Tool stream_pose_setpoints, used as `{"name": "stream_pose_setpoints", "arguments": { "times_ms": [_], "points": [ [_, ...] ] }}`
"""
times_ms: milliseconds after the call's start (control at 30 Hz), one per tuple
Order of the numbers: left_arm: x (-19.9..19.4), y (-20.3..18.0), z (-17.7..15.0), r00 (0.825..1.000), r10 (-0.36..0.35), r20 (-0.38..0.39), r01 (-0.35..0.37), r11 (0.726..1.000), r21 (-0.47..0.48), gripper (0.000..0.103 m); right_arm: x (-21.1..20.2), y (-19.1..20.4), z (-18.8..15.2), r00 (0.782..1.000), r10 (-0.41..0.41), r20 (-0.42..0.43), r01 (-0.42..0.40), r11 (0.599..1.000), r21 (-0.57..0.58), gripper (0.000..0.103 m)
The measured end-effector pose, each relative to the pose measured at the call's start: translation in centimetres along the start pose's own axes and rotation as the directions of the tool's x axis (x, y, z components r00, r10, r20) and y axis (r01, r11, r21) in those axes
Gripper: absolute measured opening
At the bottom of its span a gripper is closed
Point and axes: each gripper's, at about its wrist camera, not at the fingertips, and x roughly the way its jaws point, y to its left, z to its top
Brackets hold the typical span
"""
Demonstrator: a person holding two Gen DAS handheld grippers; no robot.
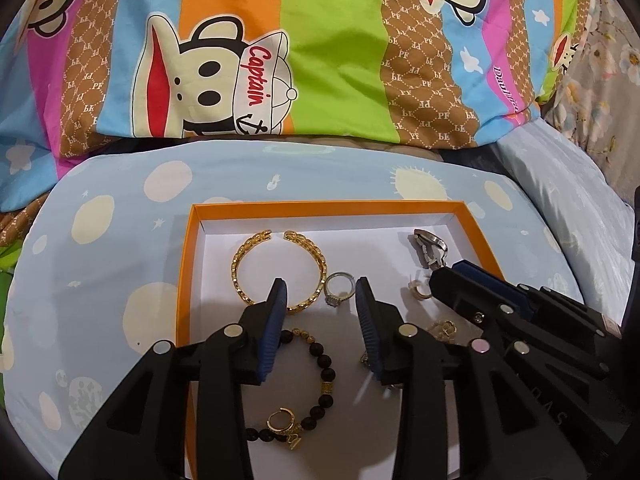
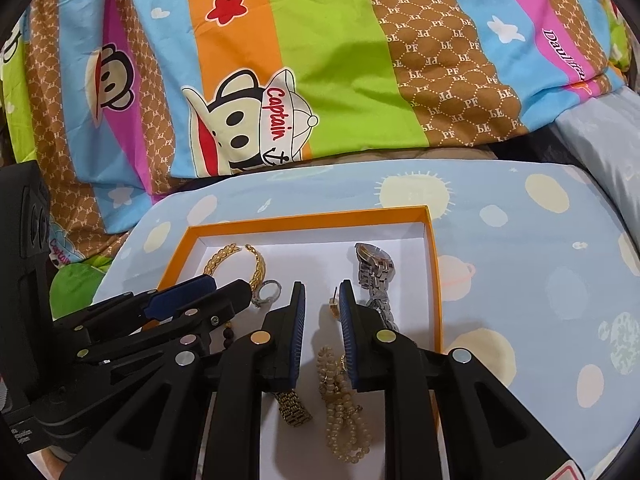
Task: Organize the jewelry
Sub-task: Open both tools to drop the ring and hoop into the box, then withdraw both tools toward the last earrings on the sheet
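Observation:
An orange-rimmed box (image 1: pixel 188 264) with a white floor holds the jewelry. In the left wrist view I see a gold bangle (image 1: pixel 244 264), a silver ring (image 1: pixel 339 289), a black bead bracelet (image 1: pixel 325 364), a gold hoop earring (image 1: pixel 280 420) and a silver watch (image 1: pixel 430 246). My left gripper (image 1: pixel 322 292) is open above the ring and bangle, holding nothing. My right gripper (image 2: pixel 322 294) is open over the box, beside a small stud earring (image 2: pixel 333 305). A pearl bead strand (image 2: pixel 340 404), a gold watch band (image 2: pixel 294 406) and the silver watch (image 2: pixel 374 268) lie around it.
The box (image 2: pixel 434 264) sits on a light blue cushion with pale dots (image 1: pixel 100 264). A bright striped cartoon blanket (image 1: pixel 320 60) lies bunched behind it. A pale blue pillow (image 1: pixel 560 200) lies to the right. The two grippers are close side by side.

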Motion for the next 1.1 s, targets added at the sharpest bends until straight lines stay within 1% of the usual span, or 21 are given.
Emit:
{"name": "stream_pose_setpoints", "arguments": {
  "times_ms": [167,267,367,467,500,533,600,667,733,900,967,1000,1100],
  "points": [
    [-0.3,0.1,0.0,1.000,-0.007,0.011,0.007,1.000,-0.011,0.035,-0.5,0.0,0.0,1.000,-0.001,0.020,0.001,1.000,-0.002,0.018],
    [-1.2,0.5,0.2,1.000,-0.004,0.031,0.004,1.000,-0.021,0.035,-1.7,-0.3,0.1,0.999,-0.007,0.047,0.007,1.000,0.007,0.018],
    [-3.1,1.1,0.2,0.998,-0.006,0.070,0.009,0.999,-0.042,0.035,-3.5,-0.6,0.0,0.996,-0.017,0.082,0.016,1.000,0.014,0.018],
    [-5.6,1.8,-0.4,0.994,0.000,0.108,0.006,0.999,-0.053,0.035,-5.8,-1.0,-0.7,0.994,-0.023,0.111,0.021,1.000,0.018,0.019],
    [-6.5,2.0,-0.7,0.992,0.007,0.124,-0.001,0.999,-0.053,0.038,-6.5,-1.0,-1.2,0.993,-0.029,0.119,0.027,0.999,0.018,0.020],
    [-7.3,2.0,-1.0,0.990,0.014,0.138,-0.007,0.999,-0.051,0.042,-7.3,-1.0,-1.8,0.992,-0.034,0.125,0.032,0.999,0.016,0.020],
    [-9.3,2.3,-2.1,0.985,0.025,0.172,-0.017,0.999,-0.050,0.046,-8.7,-0.9,-3.0,0.991,-0.034,0.130,0.032,0.999,0.012,0.022],
    [-10.8,2.3,-3.3,0.982,0.028,0.189,-0.019,0.999,-0.049,0.046,-10.1,-0.6,-4.4,0.990,-0.040,0.133,0.040,0.999,0.002,0.025],
    [-11.8,2.2,-4.7,0.981,0.016,0.193,-0.008,0.999,-0.045,0.046,-11.3,0.0,-5.9,0.990,-0.035,0.133,0.038,0.999,-0.021,0.026],
    [-12.8,0.9,-8.5,0.987,0.015,0.163,-0.015,1.000,-0.001,0.046,-13.3,1.8,-10.6,0.993,-0.016,0.118,0.028,0.994,-0.104,0.030],
    [-13.0,0.9,-10.4,0.988,0.014,0.153,-0.014,1.000,0.003,0.047,-13.4,2.4,-12.7,0.996,0.000,0.087,0.012,0.990,-0.138,0.031],
    [-12.9,0.8,-11.5,0.991,0.012,0.135,-0.013,1.000,0.004,0.047,-13.3,2.6,-13.6,0.998,0.013,0.064,-0.003,0.989,-0.145,0.032],
    [-12.7,0.9,-13.3,0.995,0.000,0.103,0.000,1.000,0.001,0.047,-12.8,3.3,-15.8,0.999,0.033,0.008,-0.031,0.986,-0.162,0.032]
  ]
}}
